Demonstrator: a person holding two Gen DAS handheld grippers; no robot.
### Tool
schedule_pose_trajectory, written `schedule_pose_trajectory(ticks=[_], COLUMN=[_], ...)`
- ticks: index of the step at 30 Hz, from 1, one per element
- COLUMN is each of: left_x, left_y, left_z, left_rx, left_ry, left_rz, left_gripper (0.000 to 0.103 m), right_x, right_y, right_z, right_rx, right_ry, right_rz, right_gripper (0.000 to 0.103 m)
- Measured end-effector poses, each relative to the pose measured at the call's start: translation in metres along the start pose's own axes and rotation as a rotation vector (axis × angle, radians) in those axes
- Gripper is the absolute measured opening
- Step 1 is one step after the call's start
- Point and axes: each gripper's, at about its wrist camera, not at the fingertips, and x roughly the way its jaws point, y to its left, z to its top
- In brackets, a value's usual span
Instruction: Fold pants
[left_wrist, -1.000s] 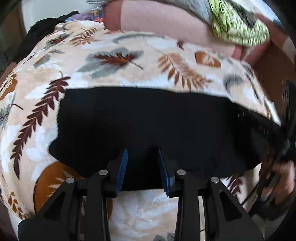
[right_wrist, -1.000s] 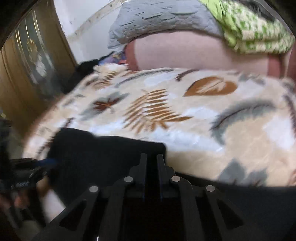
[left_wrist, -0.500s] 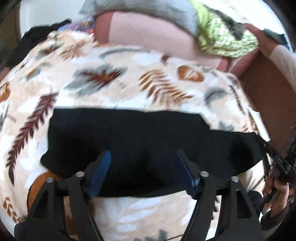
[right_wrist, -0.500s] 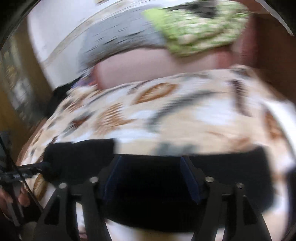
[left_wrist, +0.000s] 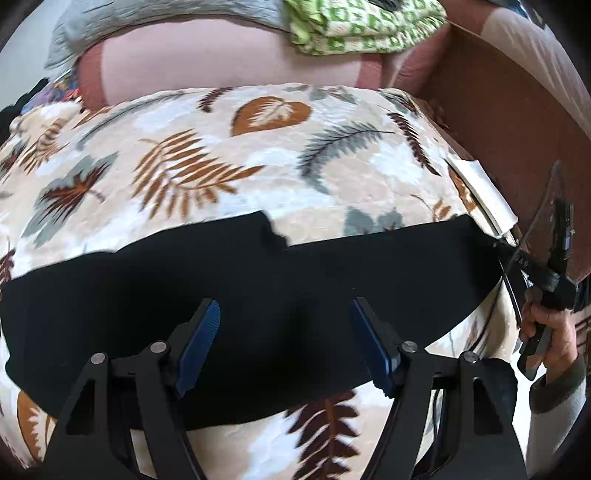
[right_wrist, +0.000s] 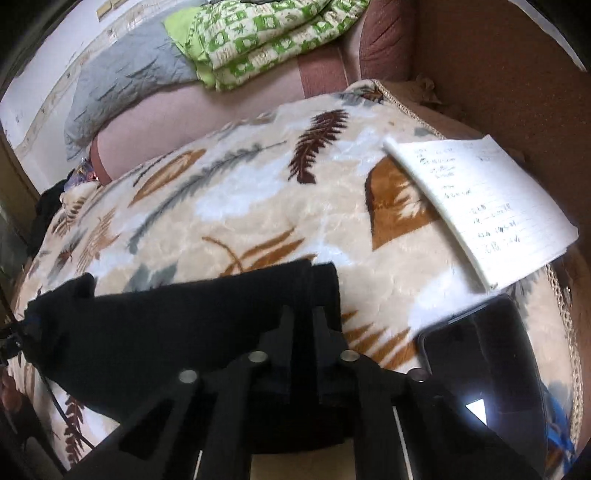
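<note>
The black pants (left_wrist: 258, 295) lie in a long band across a leaf-patterned blanket (left_wrist: 258, 166). My left gripper (left_wrist: 284, 332) is open, its blue-padded fingers (left_wrist: 207, 328) spread above the middle of the pants and holding nothing. My right gripper (right_wrist: 304, 317) is shut on the right end of the pants (right_wrist: 184, 321), which drapes over its fingers. In the left wrist view the right gripper (left_wrist: 543, 273) shows at the far right, at the pants' end.
An open notebook (right_wrist: 480, 206) and a dark phone (right_wrist: 484, 362) lie on the blanket right of the pants. A pink bolster (left_wrist: 221, 62), grey pillow (right_wrist: 125, 85) and green folded quilt (right_wrist: 266, 33) sit at the back. A brown headboard (left_wrist: 517, 129) rises at right.
My left gripper opened wide and let go of the pants. My right gripper opened briefly, then shut again on the pants' right end. The pants now lie stretched longer across the blanket.
</note>
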Motion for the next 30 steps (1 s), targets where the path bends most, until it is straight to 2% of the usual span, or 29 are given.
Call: schedule_pose_trajectory(ticks=[2,3,4,5,8,10,12,17,24,26,30], left_x=[0.003,0.006,0.008,0.012,0.018,0.023,0.032,0.058,0.099,0.112,0.140], left_y=[-0.008,-0.013,-0.017,-0.022,-0.037,-0.048,-0.061,-0.103,-0.163,-0.178,-0.205], left_z=[0.005,0.009,0.011,0.014,0.022,0.030,0.040,0.064,0.089,0.091,0.091], left_rx=[0.018,0.025,0.028,0.035,0.063,0.090,0.135,0.287,0.414,0.450,0.497], left_ry=[-0.010,-0.014,-0.013,-0.011,-0.015,-0.018,-0.010,0.023,0.122,0.156,0.222], left_rz=[-0.007,-0.014,-0.020,-0.035,-0.089,-0.124,-0.160,-0.226,-0.387,-0.413,-0.425], left_gripper=[0.072,0.072,0.072,0.072,0.072,0.072,0.073,0.075,0.077,0.077,0.077], right_x=[-0.008,-0.005,0.000,0.006,-0.005,-0.016,-0.025,-0.026,-0.018,-0.018,-0.017], right_y=[-0.009,-0.011,-0.014,-0.017,-0.020,-0.025,-0.029,-0.022,-0.028,-0.032,-0.030], right_z=[0.001,0.002,0.001,-0.003,-0.007,-0.011,-0.017,-0.031,-0.047,-0.047,-0.047], right_rx=[0.042,0.052,0.055,0.060,0.072,0.091,0.117,0.089,0.127,0.136,0.067], right_ry=[-0.035,-0.023,-0.002,0.020,-0.016,-0.027,-0.027,0.017,0.023,0.013,0.010], right_rz=[-0.012,-0.028,-0.045,-0.026,0.023,0.030,0.070,0.110,0.195,0.231,0.236], right_gripper=[0.005,0.001,0.001,0.001,0.011,0.043,0.056,0.057,0.061,0.062,0.062])
